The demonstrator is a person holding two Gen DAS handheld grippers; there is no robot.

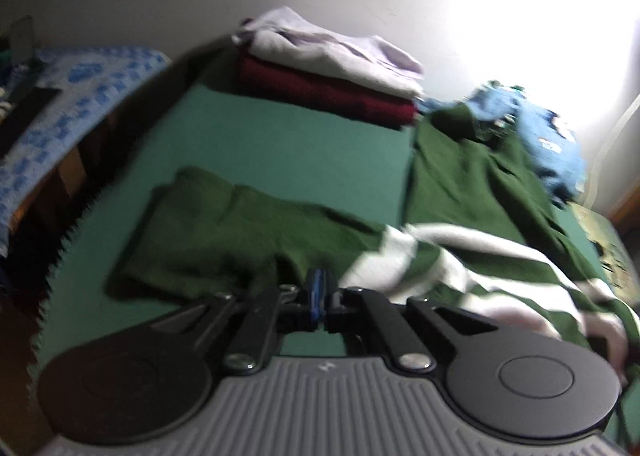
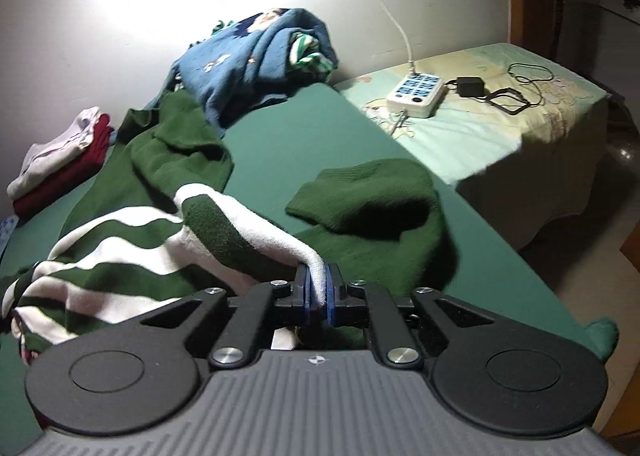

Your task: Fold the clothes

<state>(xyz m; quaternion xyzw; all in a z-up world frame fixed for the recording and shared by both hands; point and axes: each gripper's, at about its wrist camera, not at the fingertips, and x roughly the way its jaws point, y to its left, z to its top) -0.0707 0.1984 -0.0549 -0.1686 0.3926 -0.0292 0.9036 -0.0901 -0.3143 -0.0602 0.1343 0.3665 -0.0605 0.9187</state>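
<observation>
The right gripper (image 2: 318, 290) is sitting nearest the lens, its jaws pinching a white fold of the green-and-white striped knitted sweater (image 2: 120, 248), which is lying bunched on the green cloth-covered desk (image 2: 288, 144) with one dark green sleeve curling off to the right. In the left wrist view the left gripper (image 1: 318, 296) is hovering low over the same desk, its blue pads pressed together with nothing visibly between them, just short of the sweater's other sleeve, which is lying flat; the picture is blurring, so fine contact is hard to judge. Beyond the sweater, a crumpled blue knitted garment (image 2: 248, 60) is sitting in a heap against the pale wall, with a bit of green-and-white striped fabric poking out of it. Farther left, a stack of two folded garments (image 1: 332, 72) is resting at the back of the desk, a pale lilac one lying on a dark red one. To the right, on a pale green patterned surface, one white multi-socket power strip (image 2: 416, 94) is lying with one black adapter (image 2: 470, 87) just beside it.
</observation>
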